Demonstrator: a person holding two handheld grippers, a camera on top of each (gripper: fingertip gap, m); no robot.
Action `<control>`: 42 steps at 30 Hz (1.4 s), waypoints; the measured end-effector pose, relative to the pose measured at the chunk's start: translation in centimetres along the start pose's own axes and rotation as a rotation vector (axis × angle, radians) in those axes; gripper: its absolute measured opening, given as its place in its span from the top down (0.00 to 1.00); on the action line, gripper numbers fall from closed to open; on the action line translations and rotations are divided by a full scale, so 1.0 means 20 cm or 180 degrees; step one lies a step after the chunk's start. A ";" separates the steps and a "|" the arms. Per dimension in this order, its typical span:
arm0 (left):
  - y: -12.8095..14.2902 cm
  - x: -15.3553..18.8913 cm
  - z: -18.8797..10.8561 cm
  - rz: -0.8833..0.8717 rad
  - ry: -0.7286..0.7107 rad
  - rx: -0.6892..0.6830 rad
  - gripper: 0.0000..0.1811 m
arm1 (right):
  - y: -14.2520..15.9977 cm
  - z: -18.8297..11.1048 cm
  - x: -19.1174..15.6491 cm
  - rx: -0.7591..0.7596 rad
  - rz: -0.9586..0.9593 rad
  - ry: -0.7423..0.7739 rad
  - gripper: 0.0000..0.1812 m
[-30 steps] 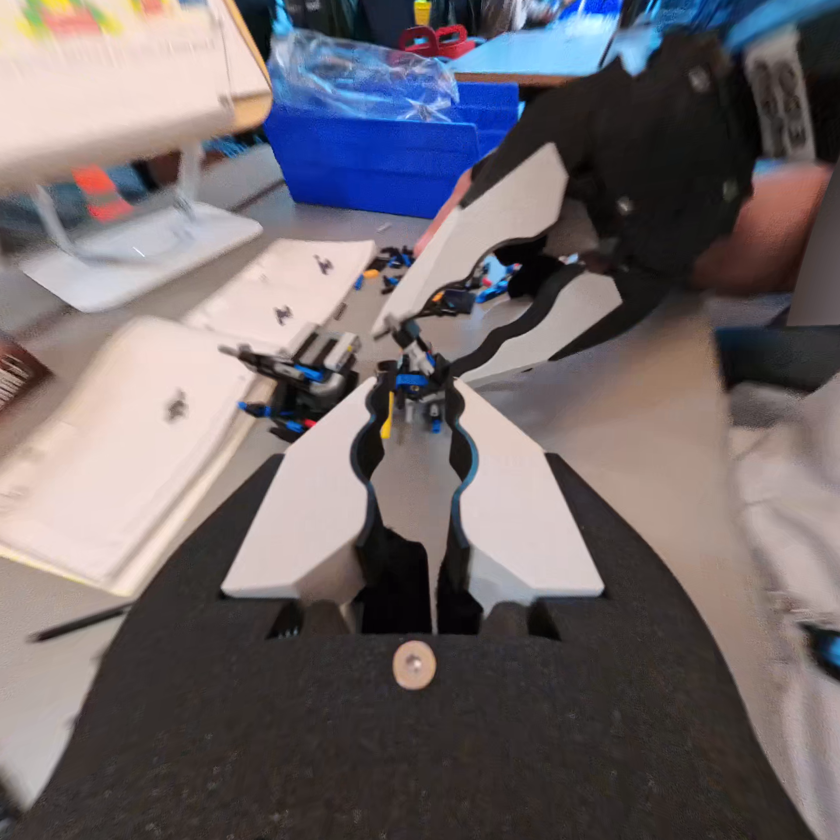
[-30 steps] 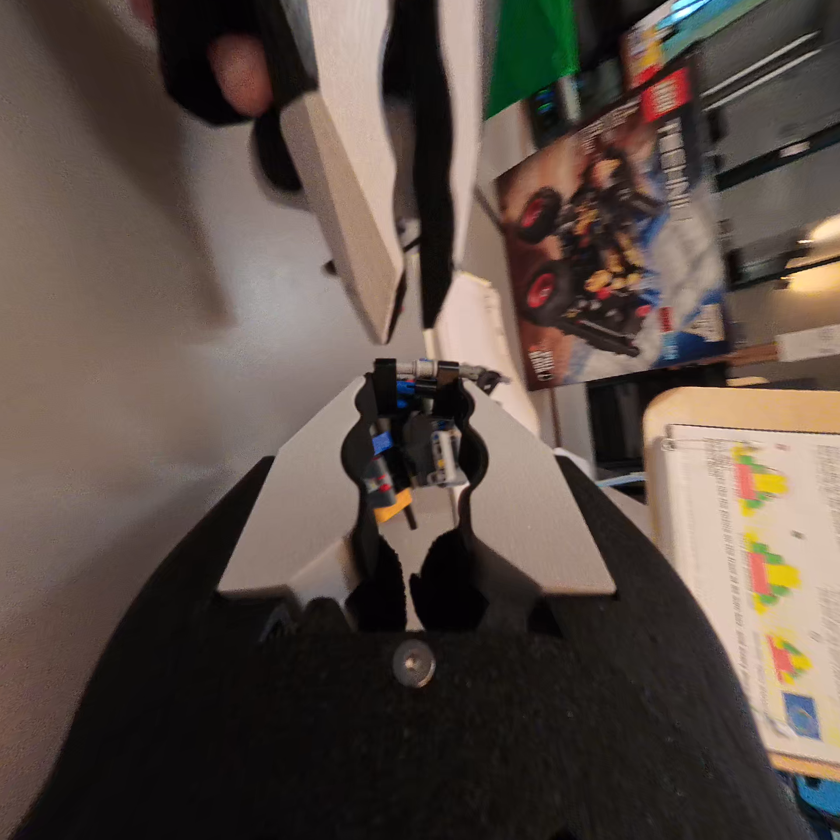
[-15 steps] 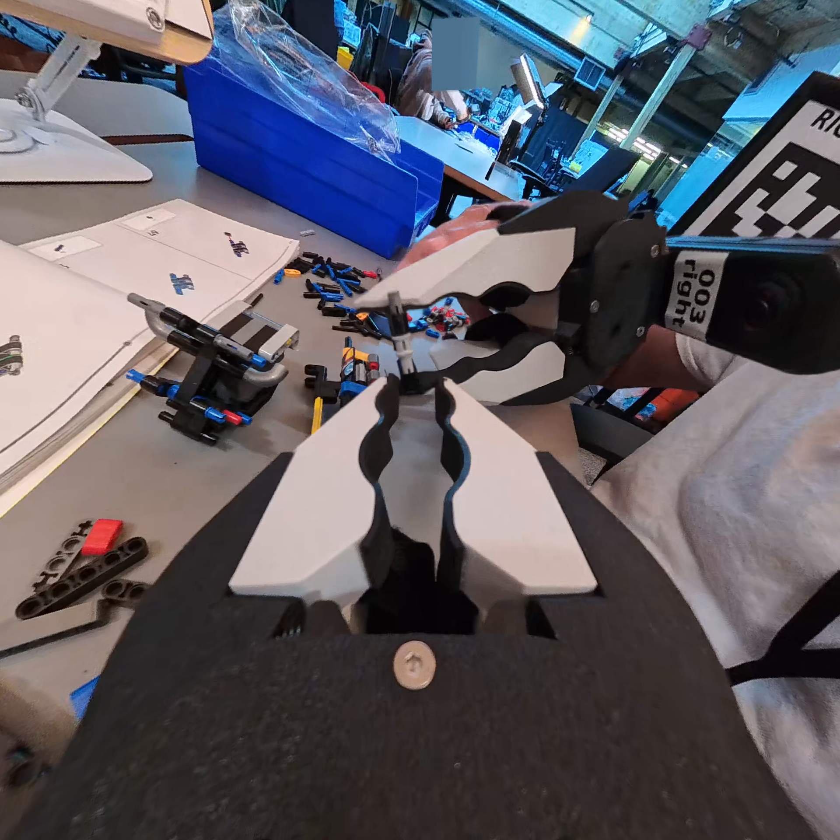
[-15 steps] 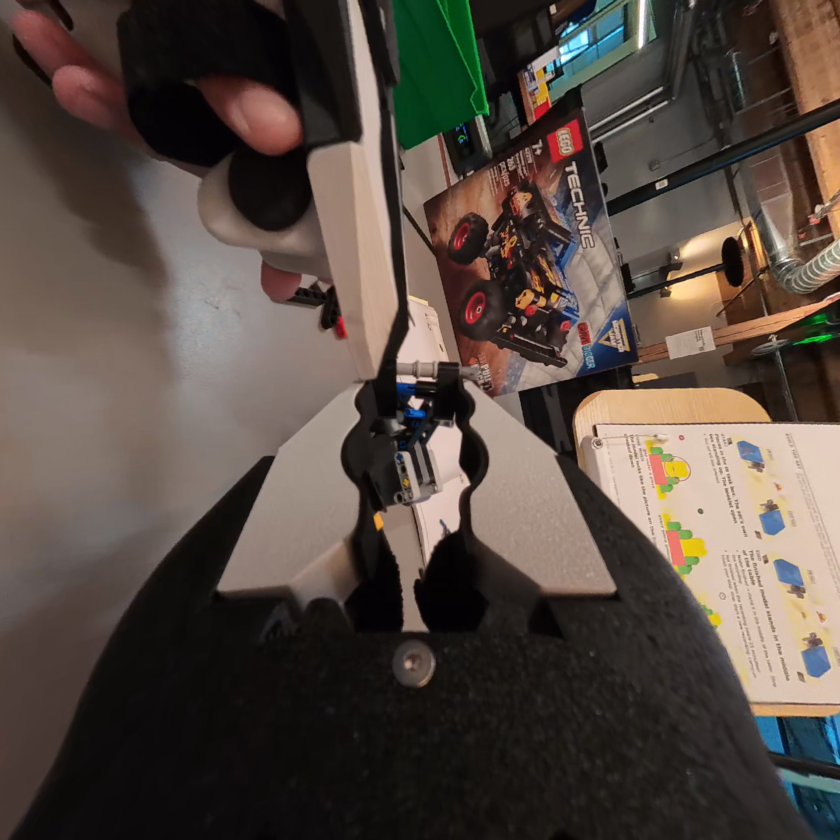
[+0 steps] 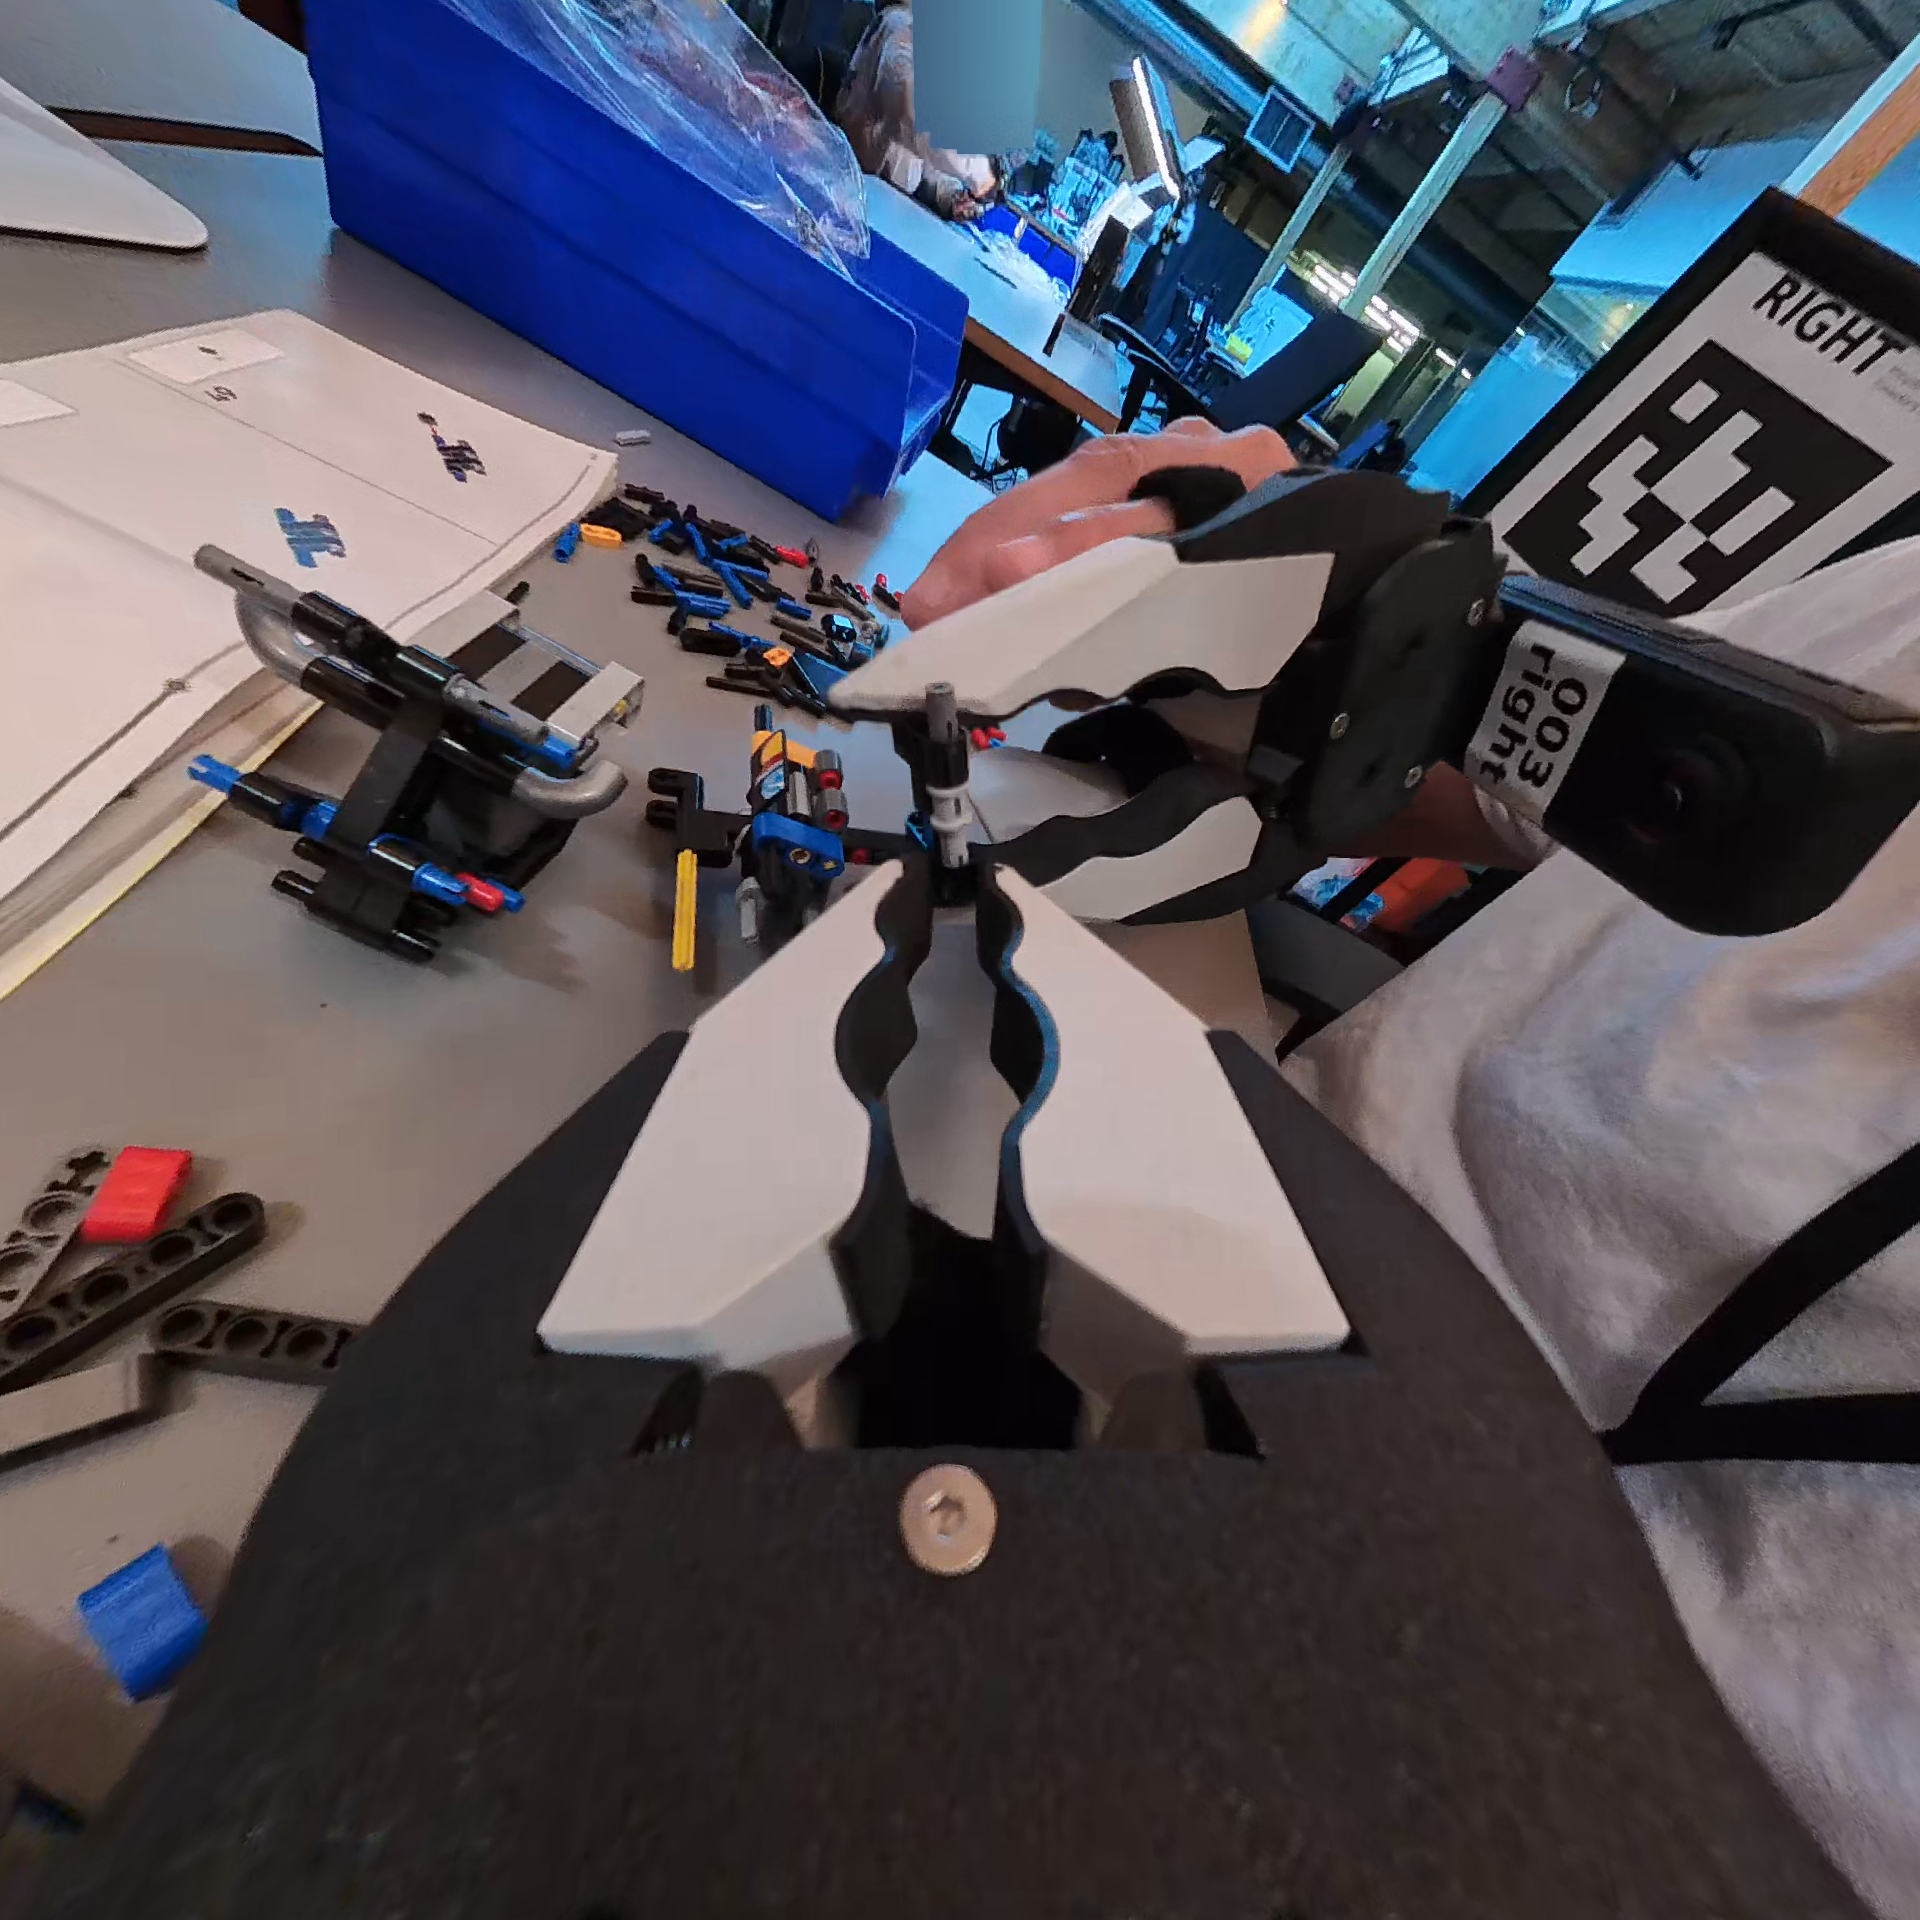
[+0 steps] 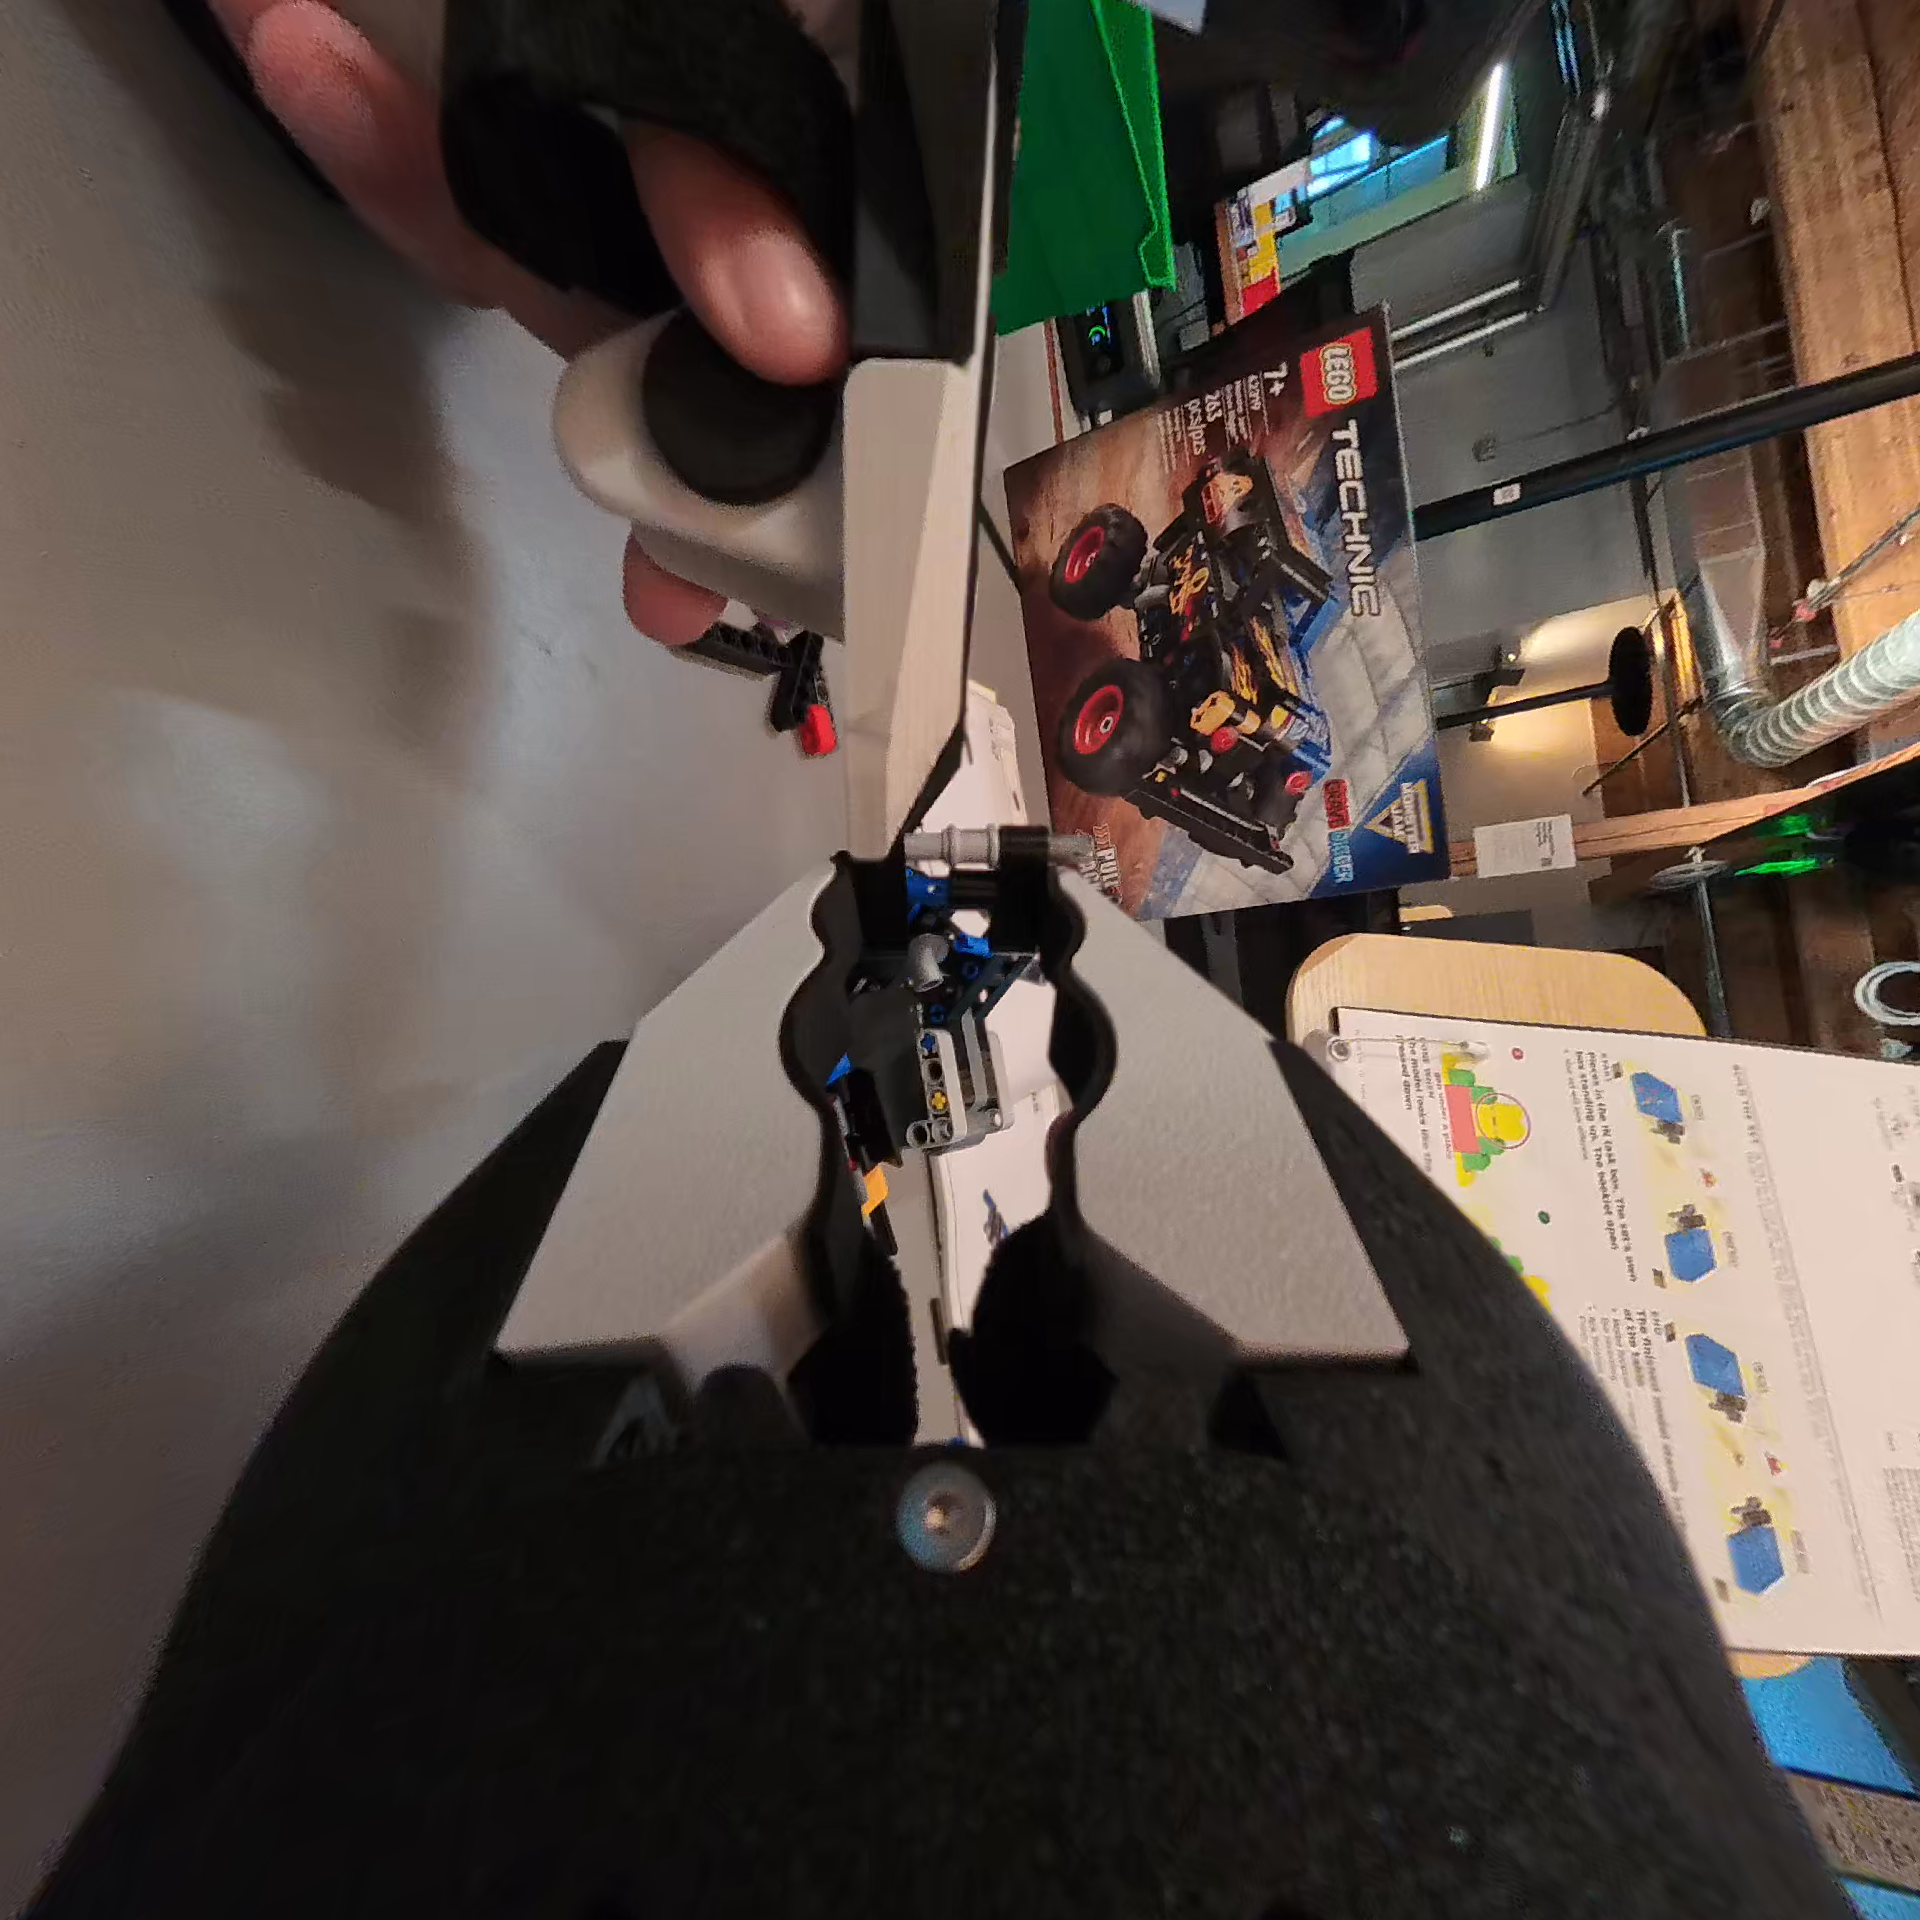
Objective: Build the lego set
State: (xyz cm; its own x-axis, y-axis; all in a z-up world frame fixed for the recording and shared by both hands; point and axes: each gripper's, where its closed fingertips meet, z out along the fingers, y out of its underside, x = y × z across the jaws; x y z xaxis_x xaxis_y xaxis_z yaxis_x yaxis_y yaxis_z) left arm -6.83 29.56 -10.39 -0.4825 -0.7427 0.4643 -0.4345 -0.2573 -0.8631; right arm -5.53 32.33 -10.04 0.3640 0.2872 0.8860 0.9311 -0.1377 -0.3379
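My right gripper [image 6: 951, 852] is shut on a short grey and black axle piece [image 6: 977, 842] that spans its tips. In the left wrist view it comes in from the right and holds that piece [image 5: 943, 769] upright just above the table. My left gripper [image 5: 943, 883] is nearly closed, with its tips pinching the piece's lower end. One of its fingers [image 6: 914, 623] reaches down to the piece in the right wrist view. A small blue, black and orange sub-assembly [image 5: 790, 821] sits just left of the piece. I cannot tell whether they are joined.
A larger black, grey and blue sub-assembly [image 5: 416, 769] lies beside an open instruction booklet [image 5: 208, 468]. Loose pins [image 5: 727, 592] lie in front of a blue bin [image 5: 623, 260]. Black beams [image 5: 114, 1278] and a blue brick [image 5: 140, 1621] lie near left. The set's box [image 6: 1226, 644] stands behind. The tips of both grippers are at nearly the same place. The blue brick [image 5: 140, 1621] is about 15 cm from both grippers' fingertips.
The two grippers have come together. The right gripper now holds the axle piece upright at my left gripper's tips. My left gripper has drawn back from the small sub-assembly and narrowed.
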 end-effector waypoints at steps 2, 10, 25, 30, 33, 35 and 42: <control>0.03 0.00 0.00 0.0037 0.0032 -0.0145 0.97 | 0.00 -0.01 -0.02 0.0025 -0.0064 -0.0083 0.82; 0.14 0.00 0.02 0.0356 0.0019 -0.0647 0.97 | 0.01 -0.03 -0.14 0.0012 -0.0541 -0.0350 0.81; 0.26 -0.01 0.02 0.1051 -0.0087 -0.1169 0.97 | -0.05 -0.09 -0.22 0.0576 0.1975 -0.2132 0.86; 0.13 0.02 -0.02 0.1330 -0.0343 -0.0957 0.97 | -0.10 -0.12 -0.16 0.0738 0.2097 -0.2065 0.96; -0.04 0.13 -0.10 0.1228 -0.0465 -0.0420 0.94 | -0.17 -0.18 0.04 0.1151 0.2985 -0.2080 0.97; -0.09 0.22 -0.13 0.1216 -0.0620 -0.0121 0.89 | -0.22 -0.26 0.15 0.1511 0.3670 -0.1990 0.97; -0.10 0.52 -0.08 0.0505 -0.0570 0.0978 0.87 | -0.32 -0.55 0.13 0.2463 0.5118 -0.2008 0.97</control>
State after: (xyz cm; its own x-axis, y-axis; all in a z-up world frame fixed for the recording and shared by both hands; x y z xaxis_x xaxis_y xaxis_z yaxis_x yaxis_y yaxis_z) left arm -12.20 23.34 -3.63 -0.3733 -0.8773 0.3016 -0.1041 -0.2835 -0.9533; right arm -10.86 23.56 -2.02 0.5676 0.6193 -0.5425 -0.5165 -0.2452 -0.8204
